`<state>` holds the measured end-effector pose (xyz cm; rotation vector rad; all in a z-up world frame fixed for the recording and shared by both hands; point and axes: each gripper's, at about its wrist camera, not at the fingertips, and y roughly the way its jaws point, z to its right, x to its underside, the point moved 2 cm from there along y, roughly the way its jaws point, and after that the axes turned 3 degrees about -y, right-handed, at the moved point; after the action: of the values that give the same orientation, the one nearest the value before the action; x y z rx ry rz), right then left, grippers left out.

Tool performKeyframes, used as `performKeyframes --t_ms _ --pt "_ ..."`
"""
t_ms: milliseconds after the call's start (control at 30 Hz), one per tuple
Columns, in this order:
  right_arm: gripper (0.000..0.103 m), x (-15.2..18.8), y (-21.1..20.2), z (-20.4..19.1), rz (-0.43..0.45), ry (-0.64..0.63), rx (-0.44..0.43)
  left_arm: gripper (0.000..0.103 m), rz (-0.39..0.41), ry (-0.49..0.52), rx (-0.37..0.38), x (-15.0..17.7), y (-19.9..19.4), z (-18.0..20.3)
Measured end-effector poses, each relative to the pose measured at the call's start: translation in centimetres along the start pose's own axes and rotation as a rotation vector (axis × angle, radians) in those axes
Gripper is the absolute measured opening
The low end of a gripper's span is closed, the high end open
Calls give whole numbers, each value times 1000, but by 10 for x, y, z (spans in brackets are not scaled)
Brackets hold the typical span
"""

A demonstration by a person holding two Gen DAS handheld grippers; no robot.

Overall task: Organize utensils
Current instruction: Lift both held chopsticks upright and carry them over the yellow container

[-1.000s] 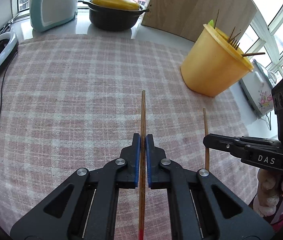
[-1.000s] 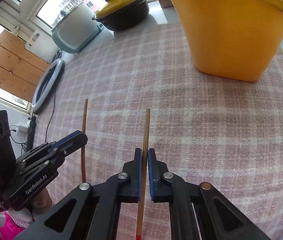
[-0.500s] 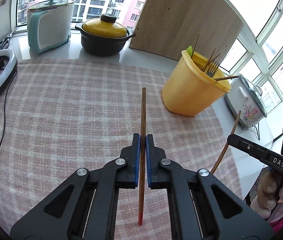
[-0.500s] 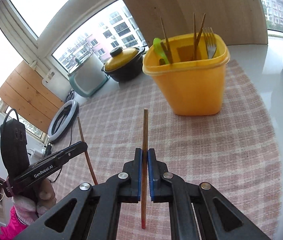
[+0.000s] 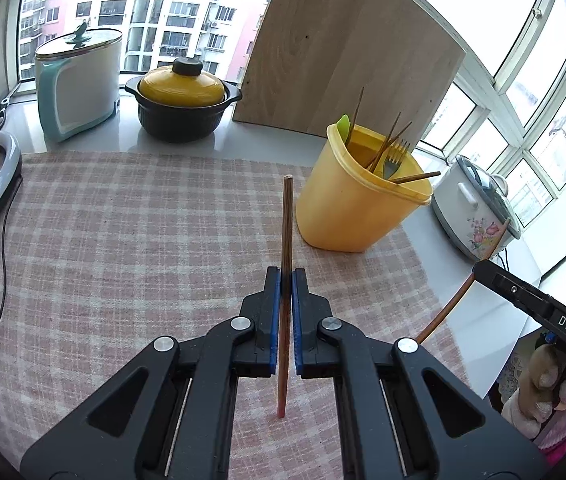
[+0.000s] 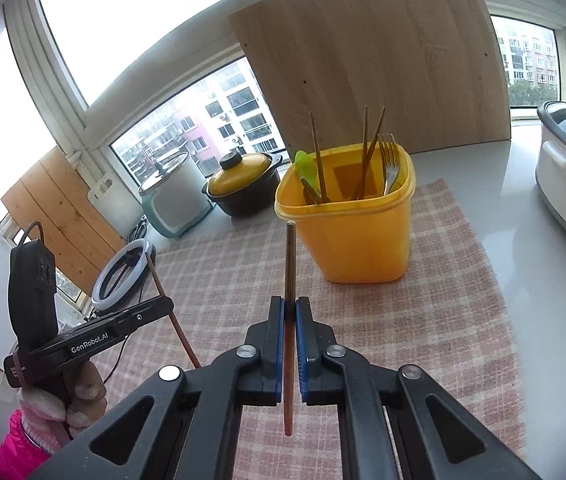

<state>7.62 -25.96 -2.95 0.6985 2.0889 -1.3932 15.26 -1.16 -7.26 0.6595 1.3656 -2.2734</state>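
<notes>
The left gripper [image 5: 286,280] is clamped on a wooden chopstick [image 5: 285,264], which runs up between its blue pads and ends in a reddish tip below them. The right gripper [image 6: 290,308] pinches a second chopstick [image 6: 290,264] the same way. Both are raised above the pink checked cloth [image 5: 123,248]. Ahead stands the yellow utensil holder [image 6: 357,236], holding several chopsticks, a fork [image 6: 389,160] and what looks like a green spoon handle [image 6: 306,166].
</notes>
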Motion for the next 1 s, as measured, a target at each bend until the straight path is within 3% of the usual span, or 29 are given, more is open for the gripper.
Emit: performKeyframes --t_ms 600,1000 --pt "3 -51 -44 42 158 114 6 3 128 0 45 -60 -16 20" --pt "3 -94 -61 58 249 109 28 3 251 -13 72 -113 -35 29"
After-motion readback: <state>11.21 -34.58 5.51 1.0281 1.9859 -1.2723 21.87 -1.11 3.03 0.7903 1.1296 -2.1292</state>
